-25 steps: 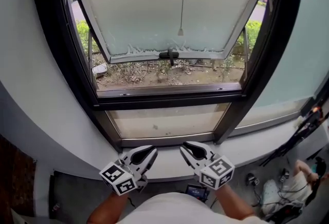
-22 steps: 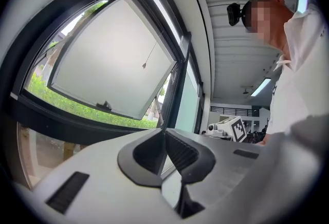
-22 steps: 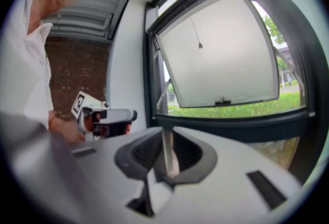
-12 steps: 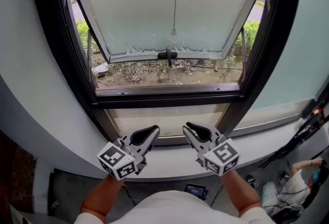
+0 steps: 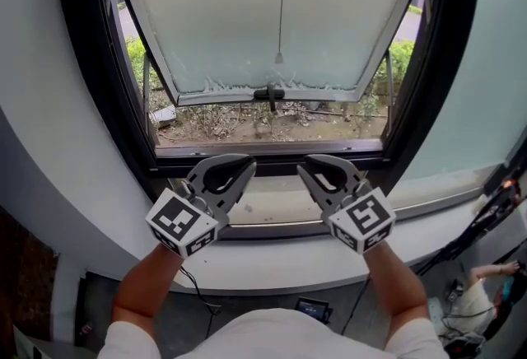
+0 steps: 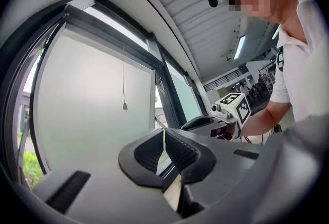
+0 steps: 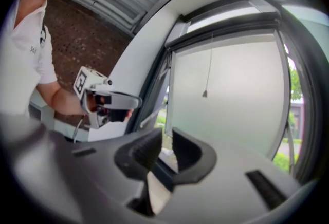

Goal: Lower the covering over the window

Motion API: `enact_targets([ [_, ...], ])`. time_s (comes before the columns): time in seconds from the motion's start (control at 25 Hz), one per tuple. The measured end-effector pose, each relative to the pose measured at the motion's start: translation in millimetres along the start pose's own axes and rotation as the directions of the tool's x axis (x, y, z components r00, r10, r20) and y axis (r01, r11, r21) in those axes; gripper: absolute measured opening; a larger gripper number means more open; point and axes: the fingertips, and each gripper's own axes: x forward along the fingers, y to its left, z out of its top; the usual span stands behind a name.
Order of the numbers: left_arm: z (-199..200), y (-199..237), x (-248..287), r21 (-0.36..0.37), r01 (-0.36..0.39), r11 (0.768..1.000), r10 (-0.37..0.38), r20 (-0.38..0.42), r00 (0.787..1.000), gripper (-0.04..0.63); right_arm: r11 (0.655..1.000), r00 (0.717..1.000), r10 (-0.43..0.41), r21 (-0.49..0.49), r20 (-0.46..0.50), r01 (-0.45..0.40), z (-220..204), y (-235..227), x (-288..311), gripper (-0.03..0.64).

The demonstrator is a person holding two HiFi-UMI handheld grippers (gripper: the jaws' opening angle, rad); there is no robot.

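Observation:
A thin pull cord with a small end piece hangs down the middle of the window, in front of the frosted sash that tilts outward. No blind is in sight. The same cord end shows in the left gripper view, and the cord end in the right gripper view. My left gripper is shut and empty, level with the lower window frame. My right gripper is beside it, jaws a little apart and empty. Both sit well below the cord end. My left gripper and right gripper point at the window.
A black handle sits at the sash's lower edge. The dark frame surrounds the opening, with the white sill below my hands. Cables and stands lie at the lower right, near a seated person.
Both grippers have risen from below the sill to in front of the lower window frame, rolling as they came up. Their jaws have not changed.

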Motion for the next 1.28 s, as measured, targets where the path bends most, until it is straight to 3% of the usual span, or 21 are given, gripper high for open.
enact_targets([
  [0.16, 21.9, 15.5, 10.3, 0.122, -0.015, 0.992, 0.015, 0.002, 1.000, 0.021, 0.996, 1.000, -0.007, -0.087, 0.022, 0.009, 23.3, -11.9, 9.2, 0.064],
  [0.4, 45.3, 36.4, 24.3, 0.217, -0.031, 0.976, 0.035, -0.018, 0.999, 0.021, 0.984, 0.999, -0.030, -0.175, 0.039, 0.036, 56.7, -34.5, 18.4, 0.064],
  [0.64, 79.6, 61.1, 41.9, 0.341, -0.057, 0.938, 0.067, -0.016, 0.998, 0.023, 0.953, 0.994, -0.088, -0.287, 0.060, 0.101, 94.8, -71.9, 27.7, 0.064],
  [0.84, 115.3, 83.5, 63.1, 0.442, -0.086, 0.893, 0.102, -0.012, 0.995, 0.023, 0.917, 0.990, -0.113, -0.375, 0.082, 0.136, 138.5, -95.4, 43.5, 0.064],
  [1.28, 186.0, 112.0, 92.5, 0.543, -0.124, 0.830, 0.138, 0.015, 0.990, 0.023, 0.860, 0.984, -0.154, -0.479, 0.092, 0.179, 202.8, -125.8, 65.5, 0.064],
])
